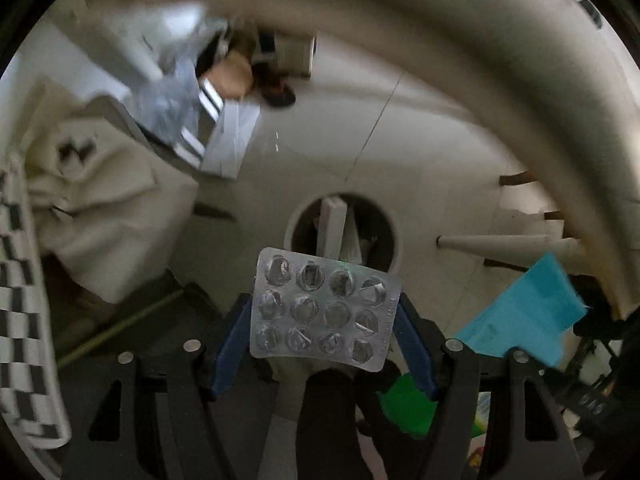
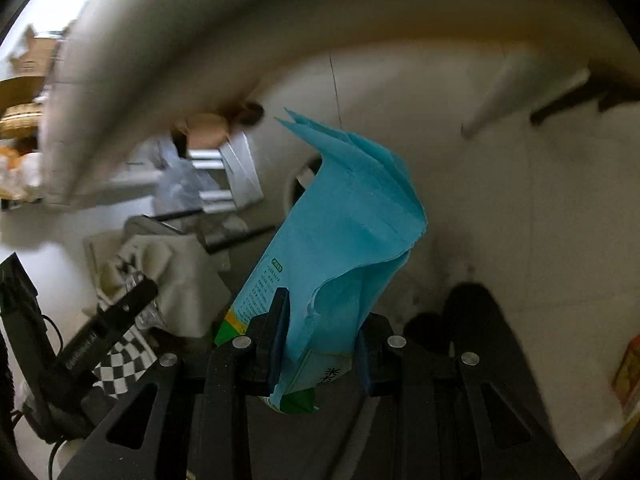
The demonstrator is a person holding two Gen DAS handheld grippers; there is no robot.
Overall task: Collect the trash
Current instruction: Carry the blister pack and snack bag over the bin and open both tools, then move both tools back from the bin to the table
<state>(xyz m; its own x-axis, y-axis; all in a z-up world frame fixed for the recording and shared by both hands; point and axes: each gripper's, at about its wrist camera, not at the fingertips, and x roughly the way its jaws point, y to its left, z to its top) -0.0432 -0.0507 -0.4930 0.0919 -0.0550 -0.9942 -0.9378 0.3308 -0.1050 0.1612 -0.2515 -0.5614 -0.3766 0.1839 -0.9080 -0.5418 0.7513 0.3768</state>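
The left claw (image 1: 325, 330) is closed on one blister pack (image 1: 326, 309), gripped across its short sides so that its long axis runs from finger to finger; the pack has twelve pockets in three rows of four, and they appear empty. The right claw (image 2: 318, 354) is clamped on one crumpled blue packet (image 2: 340, 240), whose long axis points forward and up out of the jaws. The governing relation is to the round bin opening (image 1: 344, 236): in the left wrist view it lies directly ahead of the claw, just beyond the far edge of the blister pack, and some discarded items are already visible inside it. In the right wrist view the same opening is mostly hidden behind the blue packet. The left claw therefore appears the nearer and better aligned of the two, and a release from it would probably drop the pack into the bin. Count: two claws, two pieces of trash held, one bin opening. Neither piece is in the bin yet.
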